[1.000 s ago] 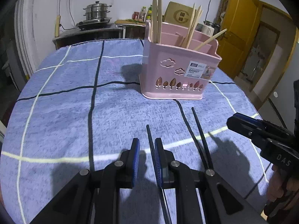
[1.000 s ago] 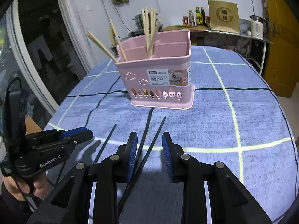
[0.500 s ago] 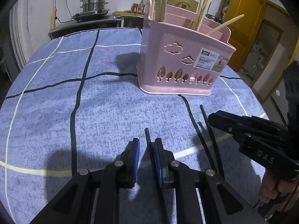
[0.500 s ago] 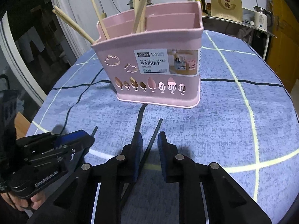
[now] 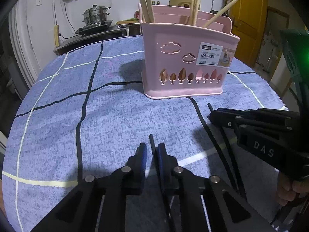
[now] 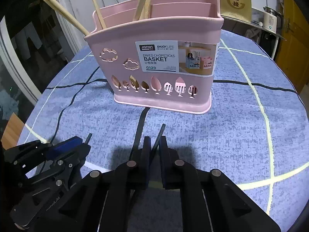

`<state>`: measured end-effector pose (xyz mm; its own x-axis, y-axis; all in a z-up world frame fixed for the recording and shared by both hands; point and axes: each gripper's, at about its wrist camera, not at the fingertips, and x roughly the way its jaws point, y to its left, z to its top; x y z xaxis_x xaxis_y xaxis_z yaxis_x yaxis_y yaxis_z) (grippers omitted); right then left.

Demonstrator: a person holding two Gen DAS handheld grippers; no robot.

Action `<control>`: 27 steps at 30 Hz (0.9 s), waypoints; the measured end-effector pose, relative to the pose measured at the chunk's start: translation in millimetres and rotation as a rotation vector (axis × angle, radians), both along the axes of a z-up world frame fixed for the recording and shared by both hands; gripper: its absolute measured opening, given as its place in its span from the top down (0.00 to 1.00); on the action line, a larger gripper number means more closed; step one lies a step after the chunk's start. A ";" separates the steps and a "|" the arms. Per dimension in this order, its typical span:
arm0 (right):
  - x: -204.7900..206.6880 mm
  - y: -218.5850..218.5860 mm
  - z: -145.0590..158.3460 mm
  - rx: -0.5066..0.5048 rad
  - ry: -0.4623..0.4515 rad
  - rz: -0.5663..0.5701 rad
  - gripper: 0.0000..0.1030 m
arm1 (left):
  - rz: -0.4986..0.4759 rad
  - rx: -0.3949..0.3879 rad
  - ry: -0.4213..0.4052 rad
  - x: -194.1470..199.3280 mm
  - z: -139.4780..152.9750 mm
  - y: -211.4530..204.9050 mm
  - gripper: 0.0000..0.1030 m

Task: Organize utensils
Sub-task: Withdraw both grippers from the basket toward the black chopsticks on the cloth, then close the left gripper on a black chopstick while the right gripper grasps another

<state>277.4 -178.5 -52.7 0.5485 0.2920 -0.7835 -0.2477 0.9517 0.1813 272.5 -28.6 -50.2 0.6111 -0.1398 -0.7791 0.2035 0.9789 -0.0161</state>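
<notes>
Left gripper [image 5: 151, 151] pinches a black chopstick [image 5: 152, 141]; right gripper [image 6: 154, 145] pinches a second black chopstick [image 6: 160, 132]. Both are gripped near the tips, probably for upright insertion. Pink chopstick basket [image 6: 160, 89] at 12 o'clock, holding wooden chopsticks [image 6: 65, 12].

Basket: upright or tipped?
Upright. The pink basket sits flat on its base on the blue cloth, open top up, with wooden chopsticks standing in its compartments.
</notes>
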 end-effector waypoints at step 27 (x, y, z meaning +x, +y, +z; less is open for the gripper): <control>-44.8 -25.1 112.4 0.090 -0.230 0.028 0.96 | -0.020 -0.123 -0.174 -24.8 125.4 20.6 0.96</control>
